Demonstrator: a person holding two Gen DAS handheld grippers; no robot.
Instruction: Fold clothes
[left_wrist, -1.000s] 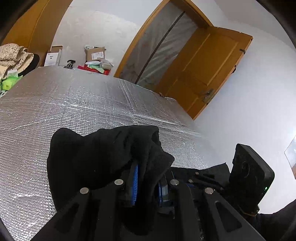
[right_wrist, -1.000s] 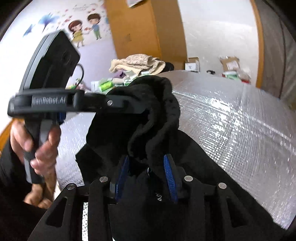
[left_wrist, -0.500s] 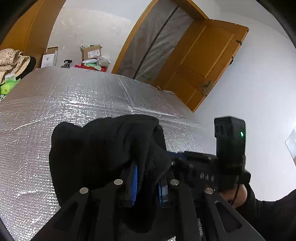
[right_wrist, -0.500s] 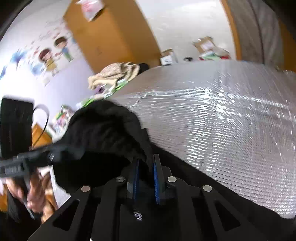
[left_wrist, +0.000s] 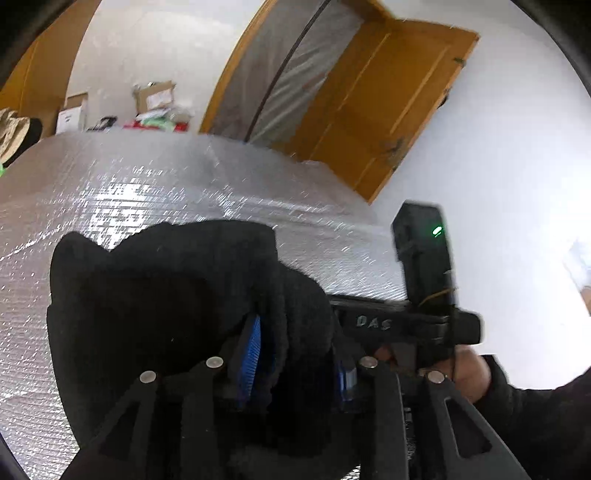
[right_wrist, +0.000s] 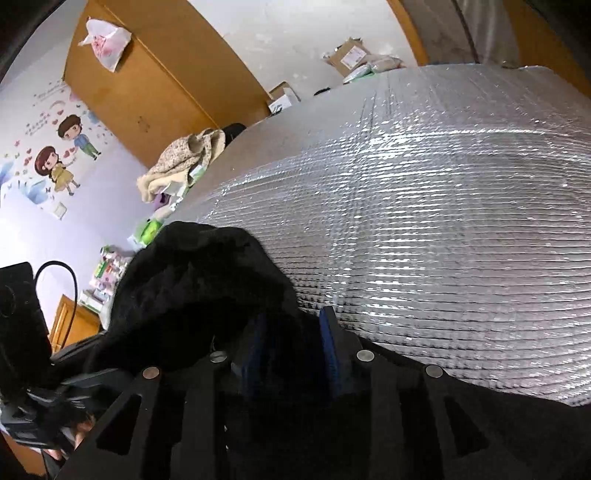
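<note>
Black cloth (left_wrist: 155, 295) filled the low part of both views. It was a soft, fuzzy, very dark garment, bunched into thick lumps and folds, with no print or color on it. It was held up just above the silver mat (left_wrist: 147, 192), and part of it drooped down toward the mat's near edge.

The left gripper (left_wrist: 299, 354) was clamped on a fat fold of the cloth. One blue pad (left_wrist: 251, 354) showed on each side of the fold, and the cloth puffed out over the top of them.

The right gripper (right_wrist: 291, 347) was also pinched on the cloth. Its blue pads were squeezed close with dark cloth between them, and a big rounded lump of cloth (right_wrist: 199, 280) rose up just to the left of them.

The two grippers were close beside each other at the near edge of the silver mat. The mat (right_wrist: 443, 221) was shiny and crinkly. A wooden door (left_wrist: 376, 110) stood open past the far side of the mat.
</note>
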